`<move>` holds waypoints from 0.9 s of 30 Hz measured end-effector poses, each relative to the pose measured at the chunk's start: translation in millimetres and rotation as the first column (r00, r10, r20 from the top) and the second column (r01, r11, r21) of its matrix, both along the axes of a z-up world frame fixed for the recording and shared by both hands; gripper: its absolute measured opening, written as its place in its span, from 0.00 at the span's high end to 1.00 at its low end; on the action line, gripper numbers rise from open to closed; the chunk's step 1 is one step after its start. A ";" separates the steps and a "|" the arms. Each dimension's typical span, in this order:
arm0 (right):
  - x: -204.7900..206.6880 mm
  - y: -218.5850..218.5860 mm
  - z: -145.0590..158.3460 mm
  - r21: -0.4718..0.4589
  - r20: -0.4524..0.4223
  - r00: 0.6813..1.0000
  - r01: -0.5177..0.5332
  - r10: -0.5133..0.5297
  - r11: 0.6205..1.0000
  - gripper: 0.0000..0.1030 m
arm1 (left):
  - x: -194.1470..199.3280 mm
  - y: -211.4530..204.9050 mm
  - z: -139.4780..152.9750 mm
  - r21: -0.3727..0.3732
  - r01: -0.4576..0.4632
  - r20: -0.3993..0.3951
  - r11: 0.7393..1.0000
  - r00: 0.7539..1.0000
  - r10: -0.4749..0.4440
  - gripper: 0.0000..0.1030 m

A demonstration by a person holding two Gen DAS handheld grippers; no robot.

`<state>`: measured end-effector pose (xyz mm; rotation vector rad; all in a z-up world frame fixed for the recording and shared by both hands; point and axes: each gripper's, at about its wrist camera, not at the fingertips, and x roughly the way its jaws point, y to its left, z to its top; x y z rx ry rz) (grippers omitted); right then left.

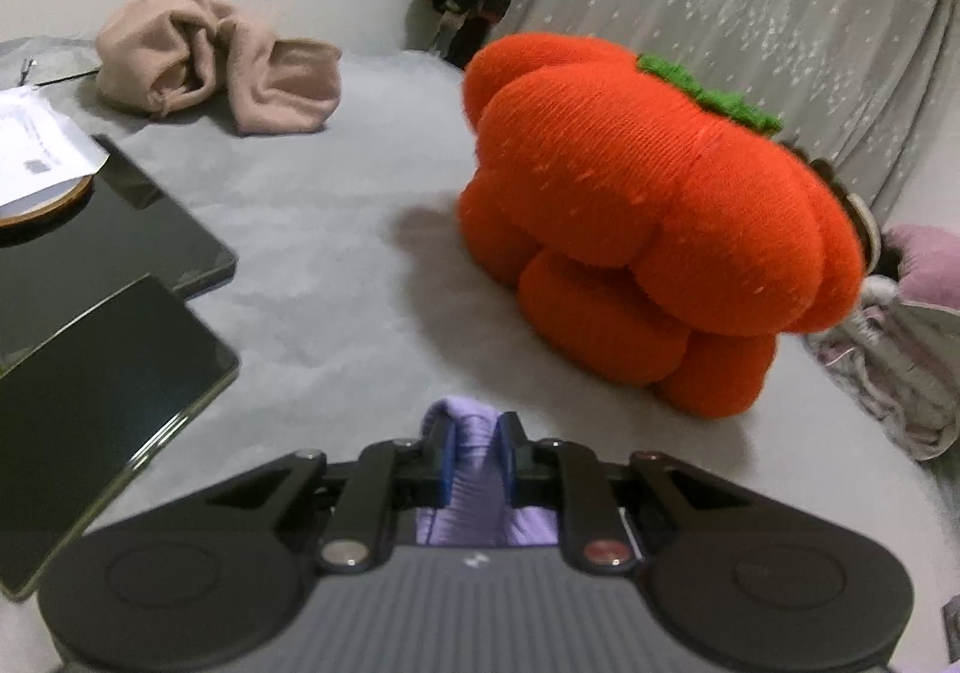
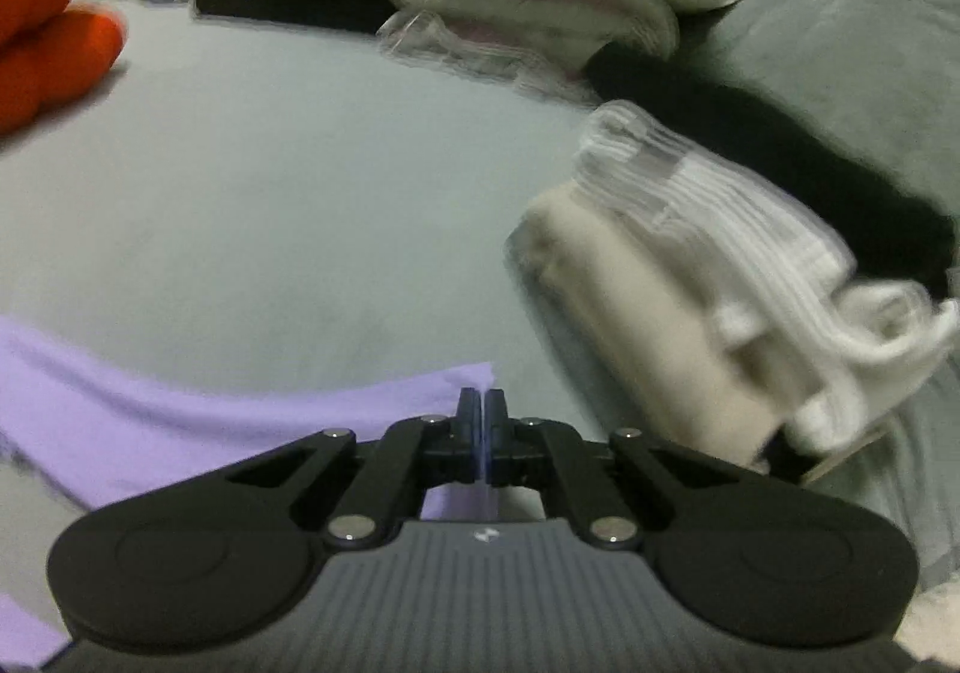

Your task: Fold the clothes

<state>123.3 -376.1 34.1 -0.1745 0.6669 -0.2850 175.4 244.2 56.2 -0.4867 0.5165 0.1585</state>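
- Two dark tablets [image 1: 108, 253], far left on the grey bed cover [image 1: 336, 253]: near the work area. Keep the fold clear of them.
- Beige garment [image 1: 210, 66], crumpled, back left, well apart from the grip. Prob. a later item; leave it.
- Left gripper [image 1: 474, 454]: fingers clamped on a bunched fold of the lilac garment [image 1: 471, 469]; cloth stands up between the pads. Grip looks secure. Hold as is, no re-grip.
- Orange pumpkin plush [image 1: 648, 229]: ahead and right of the left gripper, near. Don't sweep cloth fwd into it.
- Lilac garment in the right wrist view [image 2: 198, 421]: lies low on the cover, its edge running from the left up to the right gripper's tips.
- Right gripper [image 2: 483, 415]: fingers together at the garment's corner. View is blurred, so can't tell for sure if cloth is pinched; a thin lilac line shows between the pads, so prob. a thin edge is caught.
- Step in hand, as judged: both ends taken, ready to lift and fold.
- Do it well: confirm the right-hand pinch w/ a slight pull before lifting; keep both grippers level so the edge stays taut; lay edge to edge.
- White and cream folded stack [image 2: 708, 277], right: near. Steer the right hand clear so it isn't knocked.
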 end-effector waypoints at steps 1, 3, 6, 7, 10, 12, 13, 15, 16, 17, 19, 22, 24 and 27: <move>-0.7 -1.8 4.2 -0.014 0.023 0.999 0.023 -0.023 1.000 1.00 | 0.1 -1.0 0.8 -0.001 0.004 0.010 1.000 1.000 -0.004 0.86; -0.9 -3.1 11.1 -0.054 0.058 0.997 0.062 -0.059 0.997 1.00 | 2.4 -3.0 -1.0 -0.002 0.009 0.011 1.000 1.000 -0.009 0.86; -1.2 -5.0 20.4 -0.108 0.109 0.988 0.117 -0.106 0.987 1.00 | 6.8 -3.8 -7.0 -0.005 0.005 0.000 1.000 1.000 -0.005 0.86; -0.8 -5.5 20.6 -0.119 0.113 0.987 0.124 -0.111 0.985 1.00 | 8.4 -3.3 -9.6 -0.007 0.001 -0.007 1.000 1.000 -0.001 0.86; 7.8 -9.2 9.5 -0.137 0.085 0.988 0.138 -0.127 0.981 1.00 | 14.1 -2.4 -17.8 -0.007 -0.007 -0.033 1.000 0.999 0.007 0.86; 15.0 -12.0 -0.1 -0.147 0.058 0.989 0.146 -0.138 0.978 1.00 | 19.0 -5.4 -21.7 0.013 -0.002 -0.048 1.000 0.999 0.003 0.86; 18.6 -13.4 -5.0 -0.152 0.044 0.989 0.149 -0.144 0.977 1.00 | 20.7 -7.3 -22.6 0.024 0.001 -0.053 1.000 0.999 0.000 0.85; 23.4 -13.7 -15.4 -0.157 0.018 0.988 0.153 -0.152 0.976 1.00 | 24.4 -11.1 -24.0 0.051 0.009 -0.063 0.999 0.998 -0.006 0.85; 25.2 -13.1 -20.8 -0.158 0.005 0.988 0.155 -0.156 0.975 1.00 | 26.6 -12.7 -24.8 0.066 0.012 -0.071 0.998 0.997 -0.007 0.85; 27.0 -12.5 -26.2 -0.159 -0.008 0.987 0.156 -0.159 0.975 1.00 | 29.0 -14.0 -26.4 0.078 0.013 -0.084 0.997 0.996 -0.007 0.84; 30.7 -11.5 -37.4 -0.158 -0.036 0.986 0.155 -0.163 0.975 1.00 | 32.5 -16.1 -31.9 0.090 0.016 -0.111 0.996 0.994 -0.006 0.83; 31.9 -8.7 -50.6 -0.167 -0.069 0.986 0.138 -0.151 0.976 0.97 | 32.2 -18.6 -36.8 0.104 0.020 -0.118 0.994 0.993 -0.008 0.81; 30.7 -7.5 -48.4 -0.177 -0.075 0.986 0.132 -0.147 0.975 0.85 | 30.9 -17.6 -34.3 0.108 0.022 -0.115 0.994 0.993 -0.010 0.69; 23.0 -3.7 -29.8 -0.151 -0.081 0.988 0.115 -0.129 0.982 0.65 | 25.8 -15.6 -25.3 0.139 0.005 -0.106 0.990 0.994 0.009 0.49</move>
